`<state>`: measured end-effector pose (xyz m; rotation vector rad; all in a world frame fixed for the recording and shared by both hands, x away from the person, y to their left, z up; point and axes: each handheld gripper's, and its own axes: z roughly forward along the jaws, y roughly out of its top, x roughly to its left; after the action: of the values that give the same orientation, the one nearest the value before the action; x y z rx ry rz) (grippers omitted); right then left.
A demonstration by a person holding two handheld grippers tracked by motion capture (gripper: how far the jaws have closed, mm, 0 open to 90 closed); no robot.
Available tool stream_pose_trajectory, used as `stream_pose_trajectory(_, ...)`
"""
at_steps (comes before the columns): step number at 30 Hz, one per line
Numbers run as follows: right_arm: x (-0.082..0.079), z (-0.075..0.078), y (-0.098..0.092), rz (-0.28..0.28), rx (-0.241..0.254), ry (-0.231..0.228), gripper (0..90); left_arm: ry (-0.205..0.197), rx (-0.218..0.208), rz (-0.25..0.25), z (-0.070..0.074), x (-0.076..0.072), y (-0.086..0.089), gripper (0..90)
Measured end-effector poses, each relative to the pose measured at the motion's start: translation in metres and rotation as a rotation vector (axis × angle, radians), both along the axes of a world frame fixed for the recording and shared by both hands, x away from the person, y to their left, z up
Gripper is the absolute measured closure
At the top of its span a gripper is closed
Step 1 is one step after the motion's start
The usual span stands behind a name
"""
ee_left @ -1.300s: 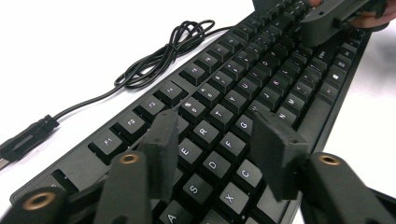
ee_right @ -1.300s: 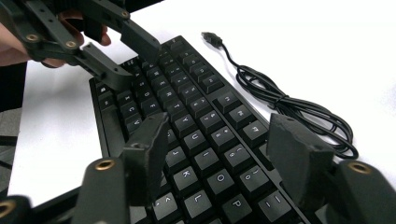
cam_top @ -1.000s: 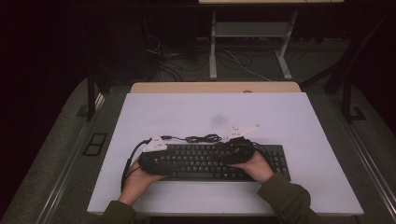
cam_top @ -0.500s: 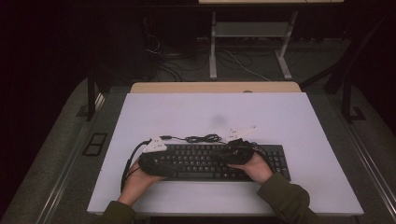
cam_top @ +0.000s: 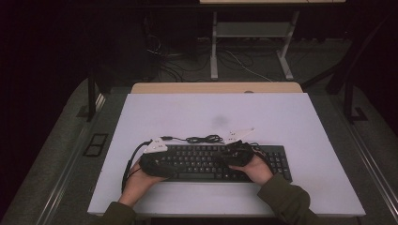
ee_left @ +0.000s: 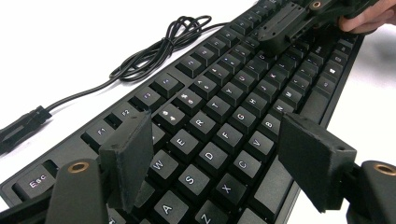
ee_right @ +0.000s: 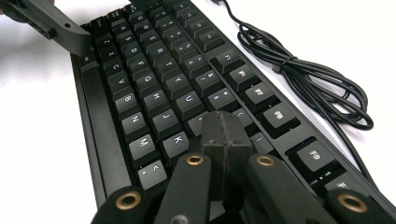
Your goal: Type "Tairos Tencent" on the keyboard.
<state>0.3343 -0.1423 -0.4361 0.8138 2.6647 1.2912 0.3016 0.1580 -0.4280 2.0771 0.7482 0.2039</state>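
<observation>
A black keyboard [cam_top: 209,159] lies along the near half of the white table [cam_top: 216,112]. My left gripper [ee_left: 217,154] hovers open over the keyboard's [ee_left: 224,107] left letter keys, its pads [ee_left: 128,156] straddling the W to C area with nothing between them. It sits at the keyboard's left end [cam_top: 169,165] in the high view. My right gripper [ee_right: 224,135] is shut with its pads pressed together, low over the keys near K and L on the keyboard [ee_right: 154,79]. In the high view it is right of the keyboard's middle [cam_top: 230,157]. Each gripper view shows the other gripper farther off, the right gripper [ee_left: 289,21] and the left gripper [ee_right: 60,28].
The keyboard's black cable [cam_top: 204,138] lies coiled on the table just behind the keyboard, with its plug end toward the left [ee_left: 23,126]. The coil [ee_right: 317,88] runs close to the function-key row. Beyond the table stand a wooden ledge [cam_top: 216,87] and desk legs.
My right gripper has eased a little left and nearer over the keys. The left gripper and the keyboard have stayed put.
</observation>
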Motion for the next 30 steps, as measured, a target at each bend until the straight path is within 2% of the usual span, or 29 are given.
stream_pose_trajectory(10,0.0000,-0.0014,0.0009,-0.002,-0.009,-0.004,89.1,-0.002,-0.002,0.004,-0.0004,0.0004,0.0006,26.4)
stream_pose_trajectory(12,-0.0001,-0.0022,0.0014,0.000,-0.024,-0.008,89.1,-0.003,-0.003,0.005,-0.0002,0.0003,0.0006,26.4)
stream_pose_trajectory(24,0.0001,-0.0027,0.0013,-0.002,-0.017,-0.007,88.4,-0.005,-0.002,0.008,0.0003,0.0005,0.0012,26.3)
stream_pose_trajectory(30,-0.0005,-0.0002,0.0007,-0.005,-0.002,-0.008,83.5,-0.006,-0.002,0.011,0.0007,0.0004,0.0016,26.3)
